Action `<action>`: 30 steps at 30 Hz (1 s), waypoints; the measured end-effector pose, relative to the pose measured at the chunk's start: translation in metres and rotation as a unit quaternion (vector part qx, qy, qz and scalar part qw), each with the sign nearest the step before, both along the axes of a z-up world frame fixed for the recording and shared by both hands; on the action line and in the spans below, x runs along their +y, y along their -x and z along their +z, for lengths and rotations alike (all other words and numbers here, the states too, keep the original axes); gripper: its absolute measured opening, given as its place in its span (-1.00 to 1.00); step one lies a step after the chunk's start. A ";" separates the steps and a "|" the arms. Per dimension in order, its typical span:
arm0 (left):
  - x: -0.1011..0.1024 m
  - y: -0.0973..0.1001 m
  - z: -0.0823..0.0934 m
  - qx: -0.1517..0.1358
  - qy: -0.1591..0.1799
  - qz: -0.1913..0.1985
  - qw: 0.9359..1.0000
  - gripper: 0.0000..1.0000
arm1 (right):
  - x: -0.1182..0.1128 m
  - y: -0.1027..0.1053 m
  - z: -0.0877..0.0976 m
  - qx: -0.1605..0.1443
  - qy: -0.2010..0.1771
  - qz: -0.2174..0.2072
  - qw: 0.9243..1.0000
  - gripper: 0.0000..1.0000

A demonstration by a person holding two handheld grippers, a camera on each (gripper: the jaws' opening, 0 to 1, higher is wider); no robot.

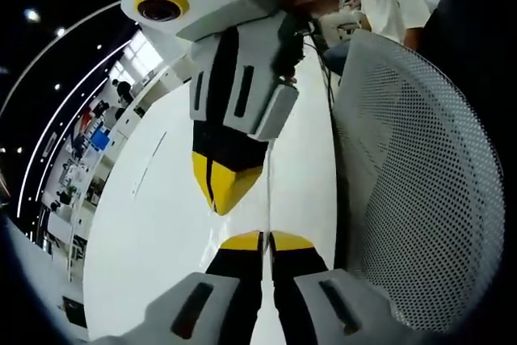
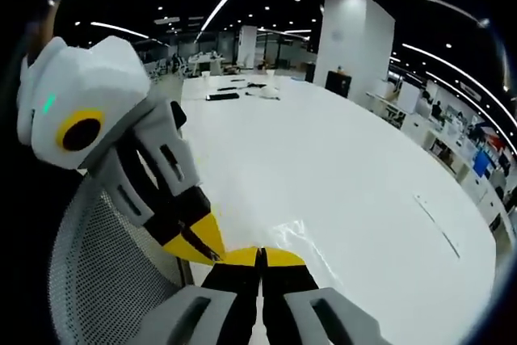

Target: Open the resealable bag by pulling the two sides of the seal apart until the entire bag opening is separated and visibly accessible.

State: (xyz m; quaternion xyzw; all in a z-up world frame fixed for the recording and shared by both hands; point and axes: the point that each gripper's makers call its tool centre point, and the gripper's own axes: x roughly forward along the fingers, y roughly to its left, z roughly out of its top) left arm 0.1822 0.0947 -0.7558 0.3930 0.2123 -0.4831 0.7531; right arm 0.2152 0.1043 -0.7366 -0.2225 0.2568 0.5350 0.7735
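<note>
Both grippers are sitting tip to tip over the white table (image 2: pixel 347 167). Seen from the left gripper view, the left gripper (image 1: pixel 265 241) is rising from the bottom with its yellow-tipped jaws pressed together, a thin pale edge running up from between them; the right gripper (image 1: pixel 220 191) is coming down from above, its yellow tips likewise closed to a point just above the left one's. Seen from the right gripper view, the right gripper (image 2: pixel 260 257) is showing its jaws clenched, and the left gripper (image 2: pixel 200 246) is entering from the left with its tips meeting them. The resealable bag (image 2: pixel 300 241), clear and glossy, is lying crumpled on the table just beyond the meeting tips, and both pairs of jaws appear to be pinching its near edge; whether its seal is parted cannot be told. A white mesh chair back (image 1: pixel 420 183) is standing beside the table edge. Dark flat items (image 2: pixel 234 90) are lying at the far end of the table, well apart from the bag.
</note>
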 end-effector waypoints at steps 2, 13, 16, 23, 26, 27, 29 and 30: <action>0.000 0.002 -0.001 0.003 0.000 -0.002 1.000 -1.00 | 0.000 -0.002 0.002 -0.001 -0.003 -0.004 1.000 -1.00; -0.002 0.008 -0.005 0.018 0.012 0.013 1.000 -1.00 | 0.000 -0.014 0.015 -0.019 -0.020 -0.021 0.999 -1.00; -0.003 0.010 -0.008 0.024 0.013 0.011 1.000 -1.00 | -0.001 -0.020 0.022 -0.027 -0.029 -0.030 0.999 -1.00; -0.006 0.011 -0.004 0.029 0.031 0.012 0.999 -1.00 | -0.003 -0.031 0.033 -0.043 -0.052 -0.056 0.996 -1.00; -0.006 0.011 -0.005 0.033 0.031 0.013 0.999 -1.00 | -0.002 -0.035 0.039 -0.051 -0.062 -0.069 0.994 -1.00; -0.005 0.009 -0.006 0.034 0.031 0.015 0.999 -1.00 | -0.002 -0.036 0.040 -0.055 -0.062 -0.070 0.994 -1.00; -0.005 0.005 -0.004 0.033 0.034 0.019 0.999 -1.00 | -0.003 -0.040 0.045 -0.067 -0.065 -0.076 0.993 -1.00; -0.005 0.003 -0.002 0.031 0.035 0.021 0.999 -1.00 | -0.004 -0.043 0.048 -0.070 -0.066 -0.080 0.992 -1.00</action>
